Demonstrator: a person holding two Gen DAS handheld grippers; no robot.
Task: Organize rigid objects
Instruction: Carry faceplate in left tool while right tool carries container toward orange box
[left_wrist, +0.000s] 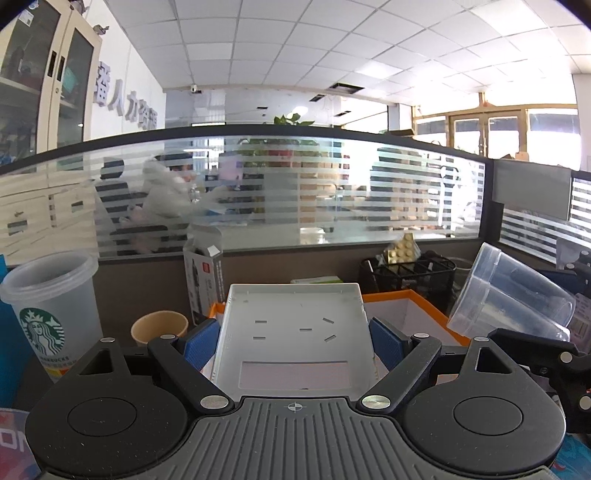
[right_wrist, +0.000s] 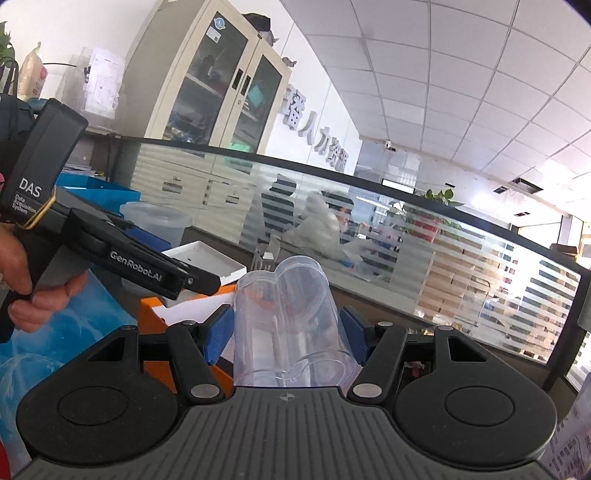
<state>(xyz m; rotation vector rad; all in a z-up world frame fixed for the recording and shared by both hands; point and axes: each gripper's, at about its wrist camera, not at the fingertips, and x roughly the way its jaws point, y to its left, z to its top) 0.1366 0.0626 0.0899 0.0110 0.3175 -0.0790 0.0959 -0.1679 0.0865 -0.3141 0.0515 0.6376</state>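
White plastic filled the middle of the left wrist view: a shallow rectangular tray (left_wrist: 295, 325) sat clamped between the blue pads (left_wrist: 199, 345) of the left gripper (left_wrist: 295, 345), one pad pressed to each long side. The tray was lifted and tilted, its far edge raised, above an orange-rimmed box (left_wrist: 417, 306) lined with white paper. To the left on the desk stood a frosted Starbucks cup (left_wrist: 51, 306) and, nearer the gripper, a small brown paper cup (left_wrist: 159, 325). An opened cardboard carton (left_wrist: 205, 273) stood upright behind them against the striped glass partition (left_wrist: 295, 192). A black mesh organiser (left_wrist: 410, 275) holding blister packs sat to the right of the tray.

The right gripper (right_wrist: 288, 334) was closed on a clear heart-shaped container (right_wrist: 291, 328), its blue pads (right_wrist: 219, 336) squeezing the transparent walls from both sides. In the left wrist view the same clear container (left_wrist: 509, 295) hung tilted at the right edge, its open mouth facing down and left, above the box's right corner.

From the right wrist view, the left gripper's black body (right_wrist: 110, 251), marked GenRobot.AI, reached in from the left, with the person's left hand (right_wrist: 33, 291) wrapped around its handle. The white tray (right_wrist: 207, 260) showed just beyond its tip, above the orange box (right_wrist: 155, 317). A blue bin (right_wrist: 96, 190) and a clear tub (right_wrist: 155, 221) sat further back on the desk.
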